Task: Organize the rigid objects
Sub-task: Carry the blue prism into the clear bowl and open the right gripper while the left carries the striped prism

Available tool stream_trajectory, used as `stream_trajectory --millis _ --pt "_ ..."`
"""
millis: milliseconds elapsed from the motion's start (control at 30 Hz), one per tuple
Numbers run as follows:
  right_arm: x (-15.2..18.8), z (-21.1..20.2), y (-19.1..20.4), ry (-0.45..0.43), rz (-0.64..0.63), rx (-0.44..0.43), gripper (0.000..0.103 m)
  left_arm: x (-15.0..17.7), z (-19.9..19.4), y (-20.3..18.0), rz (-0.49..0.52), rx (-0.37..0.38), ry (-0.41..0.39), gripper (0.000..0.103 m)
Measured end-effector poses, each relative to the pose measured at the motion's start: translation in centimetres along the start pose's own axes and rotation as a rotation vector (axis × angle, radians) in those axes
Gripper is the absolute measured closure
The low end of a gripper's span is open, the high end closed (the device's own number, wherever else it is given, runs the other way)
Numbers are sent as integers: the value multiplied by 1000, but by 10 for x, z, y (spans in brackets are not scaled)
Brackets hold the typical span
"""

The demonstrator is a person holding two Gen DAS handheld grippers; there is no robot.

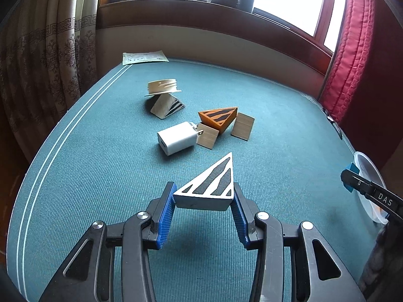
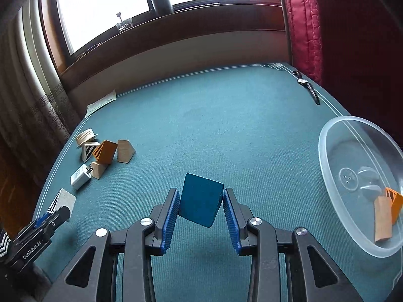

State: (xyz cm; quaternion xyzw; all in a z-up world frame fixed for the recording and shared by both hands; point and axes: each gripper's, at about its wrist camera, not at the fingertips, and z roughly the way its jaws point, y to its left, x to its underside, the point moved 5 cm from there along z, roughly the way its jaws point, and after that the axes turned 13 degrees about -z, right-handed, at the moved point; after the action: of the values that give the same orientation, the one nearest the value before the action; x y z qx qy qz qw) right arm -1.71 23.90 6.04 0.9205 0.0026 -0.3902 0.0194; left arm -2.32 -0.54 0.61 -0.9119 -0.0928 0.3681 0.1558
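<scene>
While its blue pads press both sides of a white wedge with black stripes (image 1: 207, 185), the left gripper (image 1: 204, 198) holds it above the green table (image 1: 100, 176). Likewise, the right gripper (image 2: 201, 205) clamps a dark blue block (image 2: 200, 198). Beyond lie a white charger (image 1: 176, 138), an orange wedge (image 1: 218, 117) and wooden pieces. To the right, a clear bowl (image 2: 327, 151) contains an orange striped wedge (image 2: 395, 202).

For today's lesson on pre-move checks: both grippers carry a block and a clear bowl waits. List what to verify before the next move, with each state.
1. Left gripper clamps white striped wedge: ok.
2. Right gripper clamps teal block: ok.
3. Clear plastic bowl has free room: ok.
4. Orange wedge already lies inside the bowl: ok.
5. Teal block sits square: not ok, tilted.
6. White charger is sorted: not ok.
</scene>
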Motion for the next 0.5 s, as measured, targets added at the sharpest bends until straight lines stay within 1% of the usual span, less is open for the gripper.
stream_trajectory --millis 133,300,500 --pt "3 -12 -23 -18 34 34 65 6 1 -16 30 16 13 59" --pt "9 -29 -60 -42 92 99 65 11 3 -37 69 33 27 59" --pt "22 -42 -104 -49 164 164 65 17 5 -62 116 43 37 59"
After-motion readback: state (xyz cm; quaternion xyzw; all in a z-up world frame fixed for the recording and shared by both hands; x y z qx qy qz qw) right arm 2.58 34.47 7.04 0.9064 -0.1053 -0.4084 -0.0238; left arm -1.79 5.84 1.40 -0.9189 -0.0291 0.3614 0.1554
